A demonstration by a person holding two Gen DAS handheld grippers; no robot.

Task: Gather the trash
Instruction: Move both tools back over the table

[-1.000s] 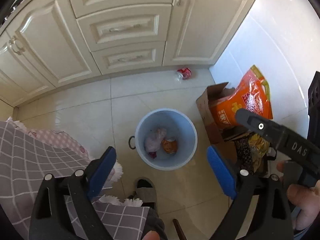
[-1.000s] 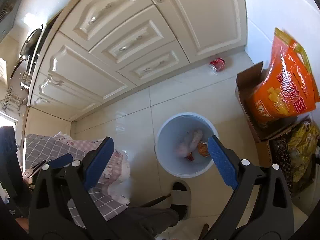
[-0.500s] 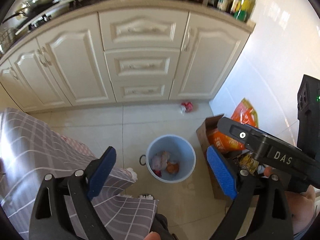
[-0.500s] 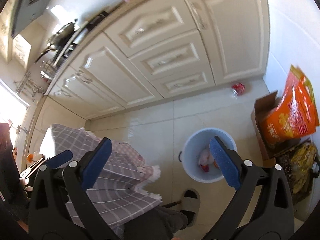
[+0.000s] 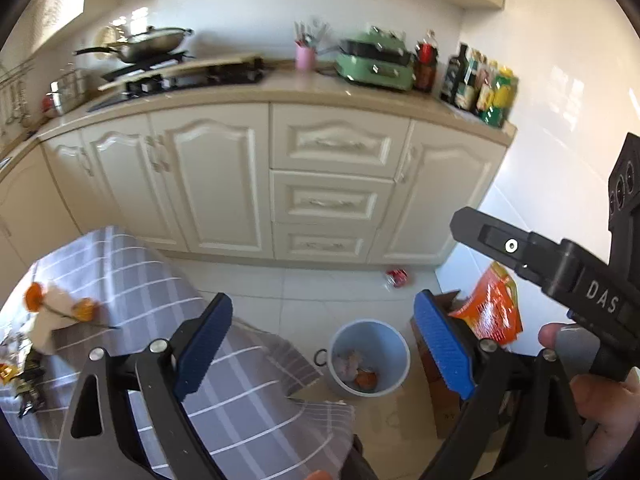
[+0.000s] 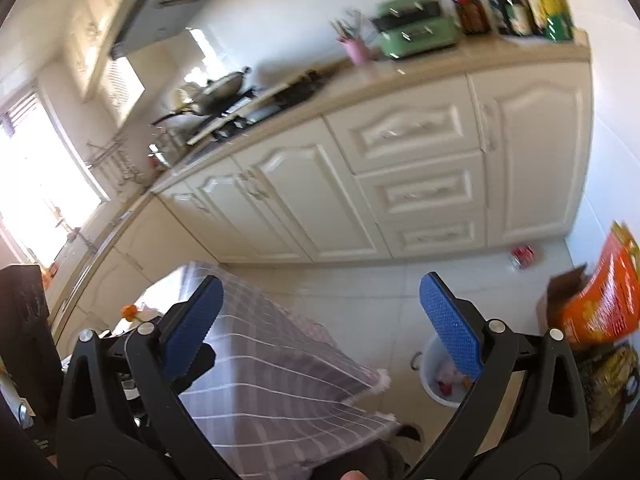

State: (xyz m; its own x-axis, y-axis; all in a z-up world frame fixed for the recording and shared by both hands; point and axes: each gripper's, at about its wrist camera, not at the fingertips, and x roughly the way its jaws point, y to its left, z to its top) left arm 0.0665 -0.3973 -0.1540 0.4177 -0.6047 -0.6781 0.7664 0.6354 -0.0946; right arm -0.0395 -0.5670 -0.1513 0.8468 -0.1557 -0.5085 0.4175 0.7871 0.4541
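Both tongs, left (image 5: 322,346) and right (image 6: 318,322), gape empty between pickups. Next likely calls for reaching wrappers (image 5: 18,376) at the table's (image 5: 168,304) left edge, then the bin (image 5: 394,338).

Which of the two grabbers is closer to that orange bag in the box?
The right gripper: the orange bag sits just off its right side. The left gripper is farther, with the right one between it and the bag.
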